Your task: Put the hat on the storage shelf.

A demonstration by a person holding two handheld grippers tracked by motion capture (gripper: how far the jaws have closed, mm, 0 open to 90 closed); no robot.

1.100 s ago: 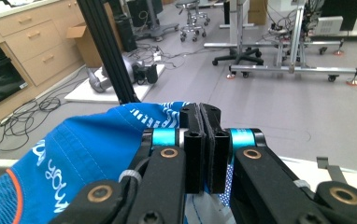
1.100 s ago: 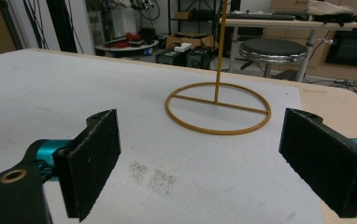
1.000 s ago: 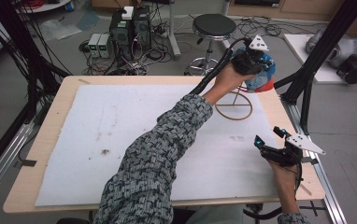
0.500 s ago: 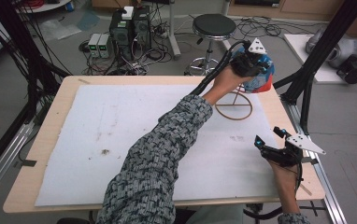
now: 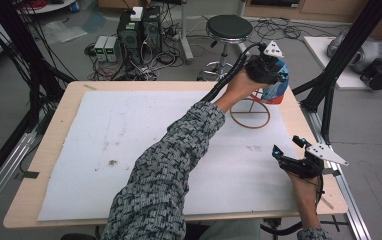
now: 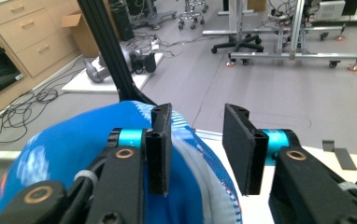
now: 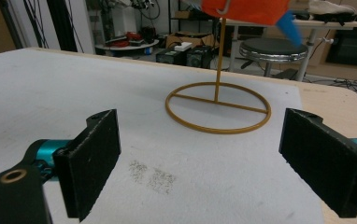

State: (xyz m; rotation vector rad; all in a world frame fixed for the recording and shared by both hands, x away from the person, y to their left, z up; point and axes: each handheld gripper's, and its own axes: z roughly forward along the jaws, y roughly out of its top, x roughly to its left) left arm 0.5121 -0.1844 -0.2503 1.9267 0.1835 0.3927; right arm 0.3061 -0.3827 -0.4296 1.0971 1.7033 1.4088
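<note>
My left gripper (image 6: pixel 197 149) is up at the top of the gold wire stand (image 5: pixel 249 113), jaws parted with a clear gap, pressed up against the blue and orange fabric thing (image 5: pixel 276 86) that hangs off the stand's hook. One jaw lies flat on the cloth, but nothing is actually between the pads, so I'm not calling it a grip. My right gripper (image 7: pixel 216 163) sits well back from the stand, near the table edge, spread wide with nothing in it, looking straight at the ring base.

My worry: that stand looks light and top-heavy. If I tug the fabric sideways instead of lifting it off the hook, the whole thing probably tips or skids across the white mat (image 5: pixel 129 145), and my right is too far off to steady the base.

The stand's long axis is its post, straight up from the ring, and the fabric sits at the top of it.
</note>
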